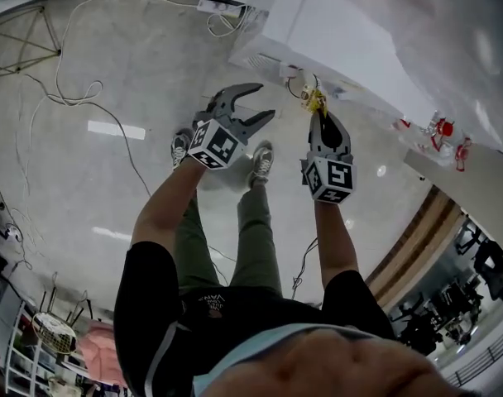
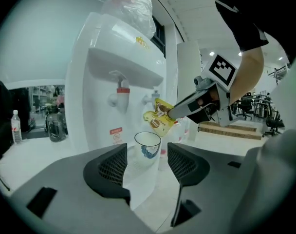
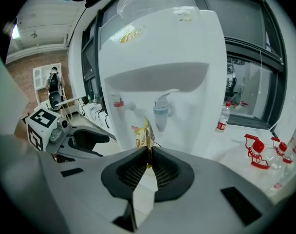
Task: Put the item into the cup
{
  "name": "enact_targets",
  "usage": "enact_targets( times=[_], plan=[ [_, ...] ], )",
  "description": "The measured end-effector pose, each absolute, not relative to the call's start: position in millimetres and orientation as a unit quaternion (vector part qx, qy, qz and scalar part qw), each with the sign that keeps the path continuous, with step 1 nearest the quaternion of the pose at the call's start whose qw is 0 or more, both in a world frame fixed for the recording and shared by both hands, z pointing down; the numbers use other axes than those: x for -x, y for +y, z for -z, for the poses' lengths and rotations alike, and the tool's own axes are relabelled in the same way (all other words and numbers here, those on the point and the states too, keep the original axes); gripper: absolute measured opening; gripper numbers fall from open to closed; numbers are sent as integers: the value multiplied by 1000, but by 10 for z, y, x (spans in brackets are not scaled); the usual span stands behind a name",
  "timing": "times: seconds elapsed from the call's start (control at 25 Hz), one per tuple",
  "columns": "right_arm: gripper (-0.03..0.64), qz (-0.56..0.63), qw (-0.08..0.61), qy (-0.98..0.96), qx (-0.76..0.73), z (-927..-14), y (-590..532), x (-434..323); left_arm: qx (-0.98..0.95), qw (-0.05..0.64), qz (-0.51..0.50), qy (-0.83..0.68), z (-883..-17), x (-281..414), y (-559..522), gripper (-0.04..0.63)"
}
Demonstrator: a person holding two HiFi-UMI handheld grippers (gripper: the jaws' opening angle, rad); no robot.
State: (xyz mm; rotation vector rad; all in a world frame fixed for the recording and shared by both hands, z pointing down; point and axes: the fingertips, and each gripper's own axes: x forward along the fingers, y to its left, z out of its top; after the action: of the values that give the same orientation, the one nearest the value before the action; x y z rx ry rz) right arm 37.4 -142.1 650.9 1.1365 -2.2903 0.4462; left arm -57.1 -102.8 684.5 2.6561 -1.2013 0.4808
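A white paper cup [image 2: 148,147] with a blue print stands under the taps of a white water dispenser [image 2: 114,67]. My left gripper [image 2: 146,156] is open; the cup stands just beyond its jaw tips, untouched by the pads. My right gripper [image 2: 171,113] is shut on a yellow sachet [image 2: 159,117], which hangs just above and right of the cup's rim. In the right gripper view the sachet [image 3: 143,133] sticks up from the shut jaws of the right gripper [image 3: 149,152], with the left gripper [image 3: 103,145] at the left. The head view shows both grippers [image 1: 264,100] [image 1: 319,114] at the dispenser [image 1: 318,23]; the cup is hidden there.
The dispenser has a red tap [image 2: 121,90] and a blue tap [image 3: 161,112]. Small bottles [image 3: 223,119] and red parts [image 3: 255,152] lie on the counter to the right. A bottle [image 2: 15,126] and a jug [image 2: 55,125] stand at the left. Cables [image 1: 69,98] trail over the floor.
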Motion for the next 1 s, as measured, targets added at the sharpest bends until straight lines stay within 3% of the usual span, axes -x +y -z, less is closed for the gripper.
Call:
enact_targets(
  times=[0.52, 1.0],
  plan=[
    [57, -110, 309, -854, -404, -6910, -1720, -212, -904, 83, -187, -375, -7385, 234, -1293, 304],
    [57, -18, 403, -839, -364, -7118, -1744, -184, -913, 75, -195, -349, -7510, 151, -1450, 322]
  ],
)
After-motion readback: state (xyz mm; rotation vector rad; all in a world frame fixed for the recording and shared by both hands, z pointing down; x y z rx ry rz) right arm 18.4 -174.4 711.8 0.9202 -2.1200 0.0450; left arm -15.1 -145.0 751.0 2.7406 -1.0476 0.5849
